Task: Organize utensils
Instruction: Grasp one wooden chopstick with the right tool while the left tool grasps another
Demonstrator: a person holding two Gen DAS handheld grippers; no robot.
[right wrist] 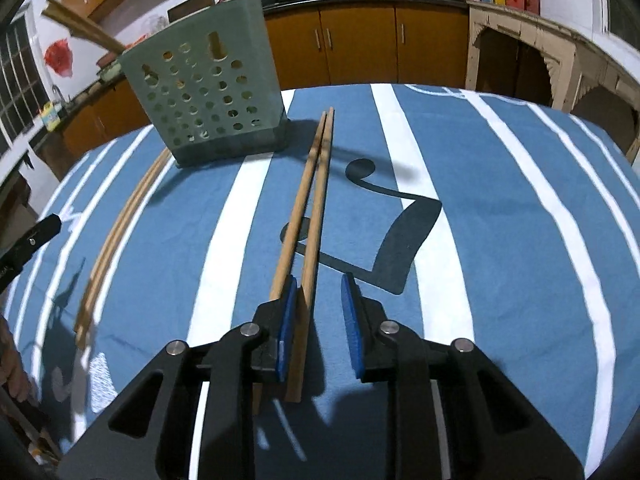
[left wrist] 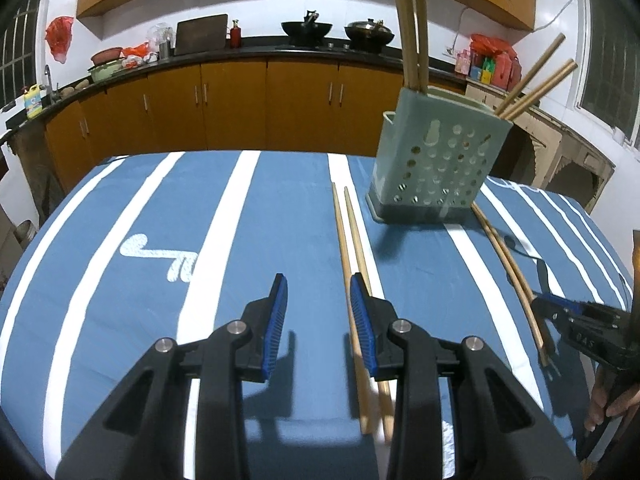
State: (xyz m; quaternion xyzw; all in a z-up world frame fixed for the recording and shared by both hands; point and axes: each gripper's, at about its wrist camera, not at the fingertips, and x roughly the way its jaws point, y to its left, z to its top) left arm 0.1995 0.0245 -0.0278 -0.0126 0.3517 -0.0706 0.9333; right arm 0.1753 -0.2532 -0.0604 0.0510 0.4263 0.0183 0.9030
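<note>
A grey-green perforated utensil holder [left wrist: 436, 160] stands on the blue striped tablecloth [left wrist: 160, 216] with several wooden chopsticks upright in it; it also shows in the right wrist view [right wrist: 208, 92]. My left gripper [left wrist: 319, 304] is open above the cloth, and one pair of chopsticks [left wrist: 352, 248] lies under its right finger. My right gripper [right wrist: 320, 300] is open, low over a second pair of chopsticks [right wrist: 316, 184] that lies by its left finger. In the left wrist view that pair [left wrist: 508, 256] lies right of the holder, with the right gripper [left wrist: 576, 320] at its near end.
Behind the table run orange kitchen cabinets [left wrist: 240, 100] and a dark counter with woks [left wrist: 306, 30], bowls and bags. The left gripper's tip [right wrist: 36, 236] shows at the left edge of the right wrist view, near the first chopstick pair [right wrist: 120, 232].
</note>
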